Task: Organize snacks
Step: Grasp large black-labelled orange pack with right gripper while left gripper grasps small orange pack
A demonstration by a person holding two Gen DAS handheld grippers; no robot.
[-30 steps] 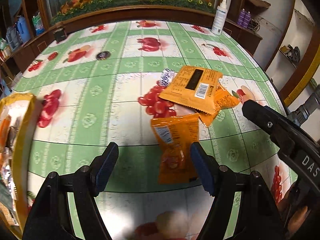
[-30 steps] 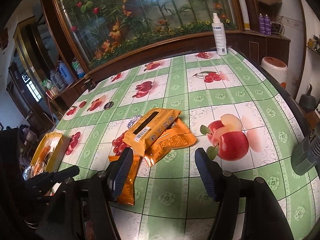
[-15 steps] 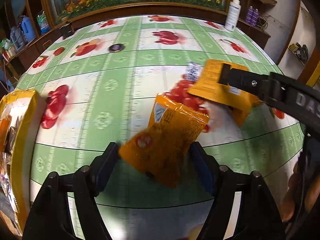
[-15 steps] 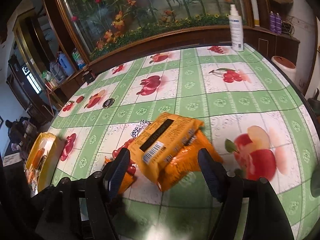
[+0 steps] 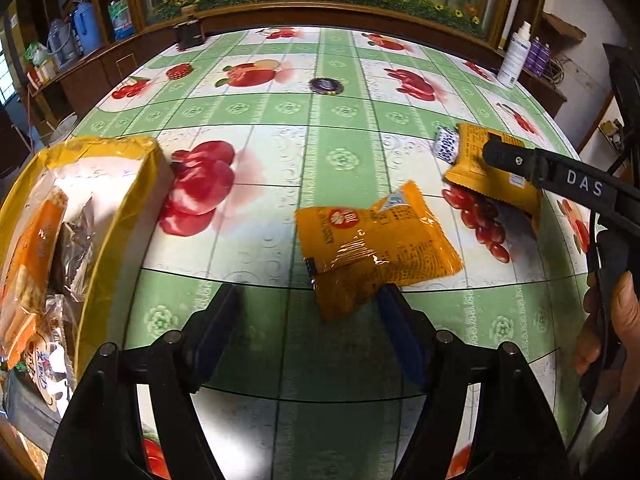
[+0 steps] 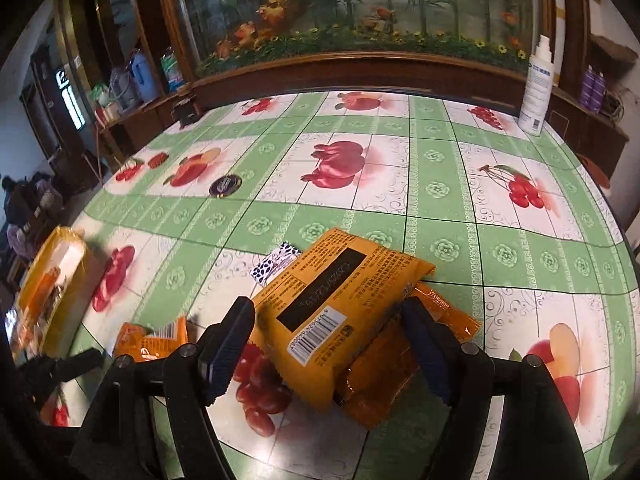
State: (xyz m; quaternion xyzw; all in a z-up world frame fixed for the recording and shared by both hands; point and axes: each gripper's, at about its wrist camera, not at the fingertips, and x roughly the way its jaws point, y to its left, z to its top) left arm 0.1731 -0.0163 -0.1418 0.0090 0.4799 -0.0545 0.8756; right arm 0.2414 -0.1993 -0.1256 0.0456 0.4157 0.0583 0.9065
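Left tongs [image 5: 308, 320] spread, orange packet [image 5: 376, 244] only brushing right pad: may slip off. Right tongs [image 6: 328, 344] agape astride barcode packet [image 6: 340, 312]; could pinch underlying pouch [image 6: 384, 384]. Bench [image 6: 440, 184] beneath.

Wooden sideboard [image 6: 360, 72], floral glass panel [image 6: 360, 4], possibly painted

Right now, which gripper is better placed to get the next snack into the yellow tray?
Probably the left gripper. The yellow tray sits on its side, and the orange packet lies just beyond its open jaws. The right gripper straddles the barcode packet, farther away.
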